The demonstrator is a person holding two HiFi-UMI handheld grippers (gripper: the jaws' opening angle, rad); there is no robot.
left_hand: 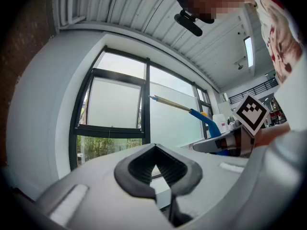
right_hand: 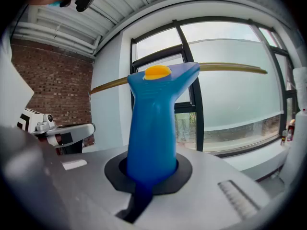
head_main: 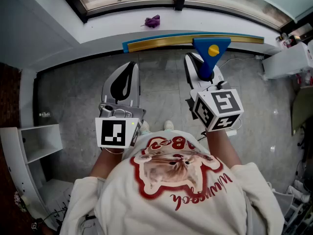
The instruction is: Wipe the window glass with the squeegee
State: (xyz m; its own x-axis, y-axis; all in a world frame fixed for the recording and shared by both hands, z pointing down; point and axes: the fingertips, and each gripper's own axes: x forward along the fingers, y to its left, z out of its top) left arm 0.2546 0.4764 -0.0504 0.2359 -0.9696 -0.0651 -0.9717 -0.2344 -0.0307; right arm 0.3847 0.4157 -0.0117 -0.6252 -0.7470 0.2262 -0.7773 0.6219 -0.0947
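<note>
A wide dark-framed window [right_hand: 230,90] fills the wall ahead, and a pale sill [head_main: 112,26] runs under it above a grey floor [head_main: 161,92]. A white shelf unit [head_main: 39,146] stands at the left. The person, in a cream shirt [head_main: 176,195] with a red print, stands facing the glass with both tools raised. The squeegee [head_main: 210,50] is upright in the right gripper [head_main: 203,70], whose jaws are clamped round the blue handle. The long yellowish blade lies crosswise at the top, in front of the window and level with the sill edge in the head view. Whether the blade touches the glass cannot be told. The left gripper [head_main: 128,70] is held beside the right one, apart from it, and also points at the window. Its dark pads [left_hand: 129,169] are drawn together with nothing between them. A small purple thing [head_main: 152,21] lies on the sill, left of the squeegee's handle.
</note>
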